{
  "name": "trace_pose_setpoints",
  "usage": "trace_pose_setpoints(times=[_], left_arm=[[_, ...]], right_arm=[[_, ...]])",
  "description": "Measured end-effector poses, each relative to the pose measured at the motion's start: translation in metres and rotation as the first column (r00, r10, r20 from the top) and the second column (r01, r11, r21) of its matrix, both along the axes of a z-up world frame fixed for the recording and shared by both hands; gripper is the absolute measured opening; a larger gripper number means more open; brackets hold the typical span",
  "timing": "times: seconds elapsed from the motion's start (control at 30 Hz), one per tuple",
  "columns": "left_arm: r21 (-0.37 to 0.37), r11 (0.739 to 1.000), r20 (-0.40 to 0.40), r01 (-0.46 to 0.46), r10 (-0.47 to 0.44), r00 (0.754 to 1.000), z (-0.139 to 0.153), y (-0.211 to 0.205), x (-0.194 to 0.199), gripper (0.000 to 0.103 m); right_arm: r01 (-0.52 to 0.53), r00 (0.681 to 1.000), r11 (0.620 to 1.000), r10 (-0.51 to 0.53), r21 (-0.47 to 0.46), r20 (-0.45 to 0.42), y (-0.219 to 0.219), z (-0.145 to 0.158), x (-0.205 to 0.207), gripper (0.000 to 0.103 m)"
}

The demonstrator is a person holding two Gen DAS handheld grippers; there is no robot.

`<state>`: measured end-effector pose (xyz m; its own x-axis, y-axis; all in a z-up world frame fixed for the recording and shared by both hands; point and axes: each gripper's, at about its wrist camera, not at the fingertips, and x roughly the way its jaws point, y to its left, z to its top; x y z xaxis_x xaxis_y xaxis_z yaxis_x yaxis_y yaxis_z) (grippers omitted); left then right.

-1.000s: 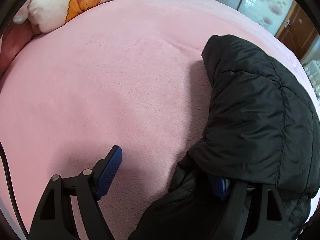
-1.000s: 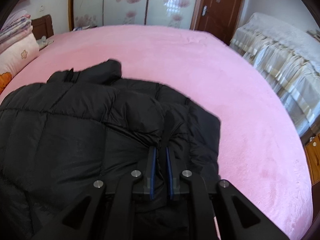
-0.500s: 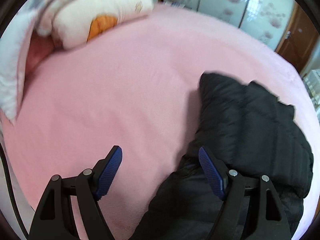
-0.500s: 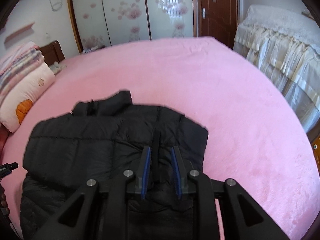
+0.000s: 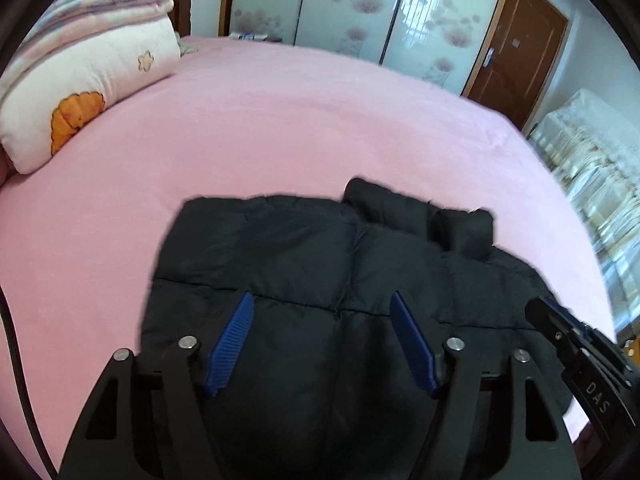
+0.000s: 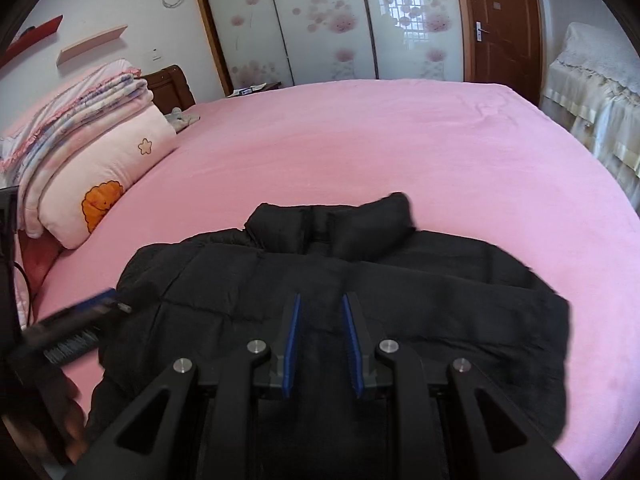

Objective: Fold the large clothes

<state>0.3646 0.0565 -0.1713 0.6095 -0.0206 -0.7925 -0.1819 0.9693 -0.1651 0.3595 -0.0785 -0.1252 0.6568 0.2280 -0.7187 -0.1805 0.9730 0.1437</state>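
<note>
Pink bed [image 6: 400, 152] carries black puffer jacket [image 6: 360, 280] near front edge, collar away; cartoon pillow [image 6: 108, 176] with folded blankets [image 6: 76, 100] at left.

Jacket [image 5: 320, 264]: matt black quilted cloth. Bed [image 5: 280, 120]: pink fleecy cover. Door [image 6: 500, 20] upper right: glossy brown wood. Tongs' pads [image 5: 232, 340]: ribbed blue.

I look across a wide bed under a pink blanket [image 6: 360, 152]. At the frame's left lies a cream pillow [image 6: 108, 172] with an orange print, folded bedding [image 6: 76, 100] stacked on it. Behind the bed stand frosted sliding doors [image 6: 320, 20] with pink flowers, reflecting daylight. A brown wooden door [image 6: 500, 20] sits upper right; a covered, pale piece of furniture [image 6: 592, 92] fills the right edge.
</note>
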Motion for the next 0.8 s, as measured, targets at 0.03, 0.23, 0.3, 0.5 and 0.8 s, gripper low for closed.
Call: trace_pose_setpoints(times=[0.03, 0.23, 0.3, 0.5, 0.8], left_arm=[[0.015, 1.0, -0.023, -0.012, 0.013, 1.0, -0.011, 0.0, 0.01, 0.067], [0.038, 0.998, -0.071, -0.059, 0.061, 0.996, -0.053, 0.03, 0.02, 0.069], [0.028, 0.998, -0.069, -0.056, 0.058, 0.996, -0.059, 0.037, 0.02, 0.069], [0.046, 0.998, -0.068, -0.037, 0.04, 0.997, -0.06, 0.035, 0.022, 0.069], [0.067, 0.998, -0.071, -0.02, 0.025, 0.997, -0.036, 0.031, 0.008, 0.083]], right_arm=[[0.007, 1.0, 1.0, -0.007, -0.014, -0.017, 0.002, -0.007, 0.006, 0.021], [0.098, 0.993, 0.983, -0.107, -0.156, -0.05, -0.034, -0.047, 0.016, 0.016], [0.121, 0.99, 0.98, -0.13, -0.159, -0.049, -0.057, -0.051, 0.012, 0.016], [0.17, 0.982, 0.976, -0.18, -0.133, -0.062, -0.101, -0.055, 0.001, 0.01], [0.193, 0.979, 0.977, -0.199, -0.094, -0.051, -0.104, -0.035, -0.021, 0.012]])
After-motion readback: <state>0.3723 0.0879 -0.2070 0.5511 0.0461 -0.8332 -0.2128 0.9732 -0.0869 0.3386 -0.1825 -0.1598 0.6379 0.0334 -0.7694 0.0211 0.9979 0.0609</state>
